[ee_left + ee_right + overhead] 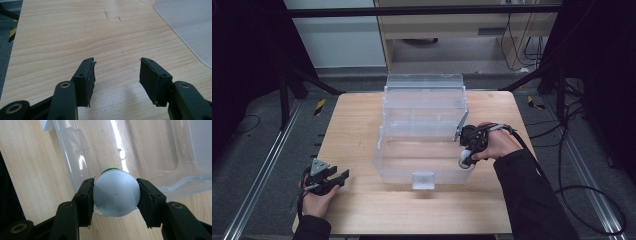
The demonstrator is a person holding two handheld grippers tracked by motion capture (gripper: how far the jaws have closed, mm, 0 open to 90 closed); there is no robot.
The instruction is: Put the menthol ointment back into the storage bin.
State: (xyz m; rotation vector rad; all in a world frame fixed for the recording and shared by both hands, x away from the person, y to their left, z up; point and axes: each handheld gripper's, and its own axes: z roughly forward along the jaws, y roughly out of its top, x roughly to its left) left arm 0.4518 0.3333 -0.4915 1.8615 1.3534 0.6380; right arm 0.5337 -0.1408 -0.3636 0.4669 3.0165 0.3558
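gripping white bottle point(116, 195), green cap hidden overhead

A light wooden table point(362, 210) carries everything. A clear plastic storage box point(424, 150) with its lid open stands directly on it, near the middle.

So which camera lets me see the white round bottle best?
The right gripper view: the white bottle sits big and close, clamped in the right gripper over the clear box. The high view shows it small at that hand. The left gripper view faces bare table.
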